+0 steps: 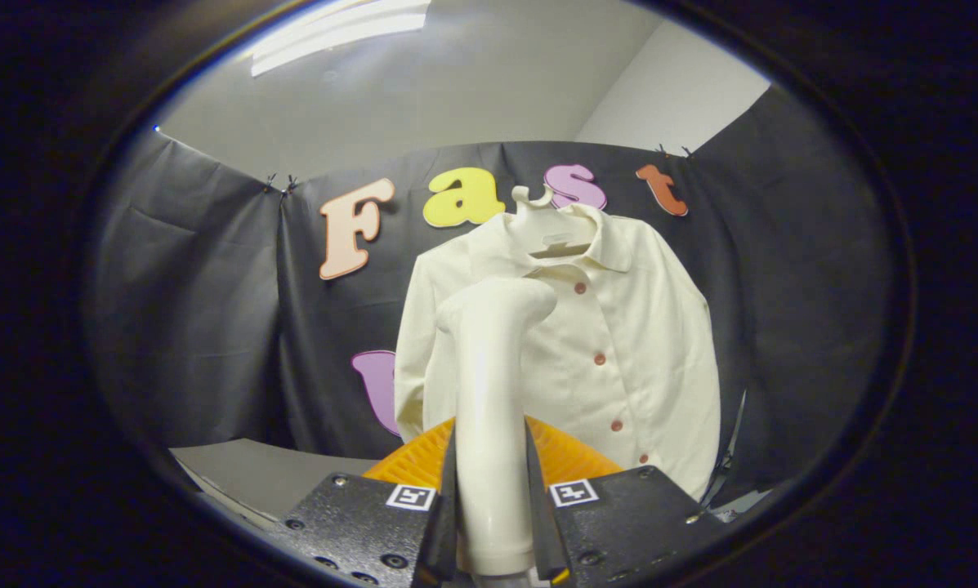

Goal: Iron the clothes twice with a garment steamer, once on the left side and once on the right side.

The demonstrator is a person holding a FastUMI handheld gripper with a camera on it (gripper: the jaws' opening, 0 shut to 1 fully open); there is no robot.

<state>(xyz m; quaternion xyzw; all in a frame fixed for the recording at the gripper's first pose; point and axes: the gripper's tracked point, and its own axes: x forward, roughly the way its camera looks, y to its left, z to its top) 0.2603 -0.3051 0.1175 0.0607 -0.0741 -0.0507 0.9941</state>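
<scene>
The claw (490,523) is clamped on the handle of a cream garment steamer (489,408), one finger pressing each side of it. The steamer's long axis stands upright between the fingers, and its head bends over at the top toward the garment.

Beyond the fingers hangs a cream button-front shirt (619,343) on a pale hanger (547,220), flat against the booth's black wall. The steamer head sits in front of the shirt's left-hand panel as seen from the claw, while the row of reddish buttons (599,358) runs down just to the right of the head. Whether the head touches the cloth cannot be told.

An orange ribbed part (566,453) shows just ahead of the fingers, and a grey tabletop (268,474) lies low to their left.

The shirt's long axis is vertical, so I judge the coming stroke should run up or down the panel left of the buttons.
</scene>
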